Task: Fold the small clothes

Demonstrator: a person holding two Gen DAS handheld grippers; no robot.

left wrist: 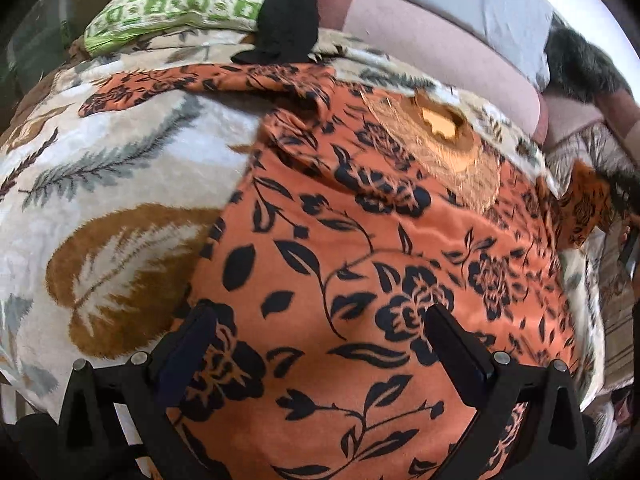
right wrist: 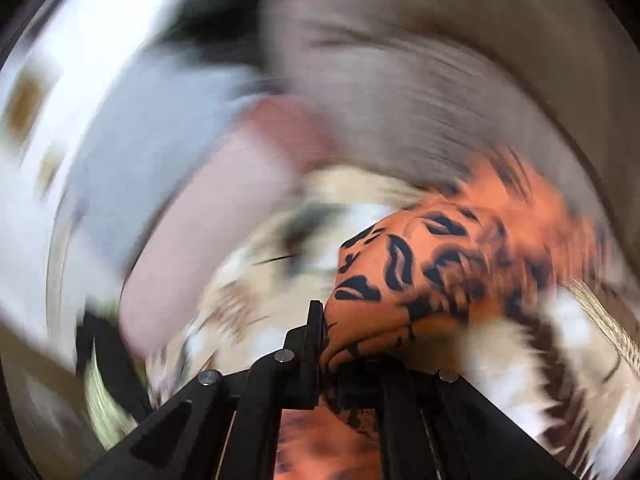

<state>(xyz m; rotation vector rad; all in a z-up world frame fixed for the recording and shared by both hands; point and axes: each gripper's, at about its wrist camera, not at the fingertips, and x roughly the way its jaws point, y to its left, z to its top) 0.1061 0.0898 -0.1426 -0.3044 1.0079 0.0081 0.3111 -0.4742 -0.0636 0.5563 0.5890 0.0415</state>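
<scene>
The left gripper (left wrist: 320,340) was held spread wide above the orange floral garment (left wrist: 352,240), nothing caught between its fingers. The right gripper (right wrist: 324,336) was pressed together on a bunched fold of that garment (right wrist: 420,272), the view around it heavily blurred. The garment was spread over a leaf-patterned blanket (left wrist: 100,184) on a bed. Beyond it, a black cloth (left wrist: 288,20) was draped against a green checked pillow (left wrist: 180,4).

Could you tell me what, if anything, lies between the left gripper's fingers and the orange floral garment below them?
Nothing visible does. The left gripper is open directly over the orange floral garment, with only bare cloth between its fingers. The black garment and green pillow lie far beyond it.
</scene>
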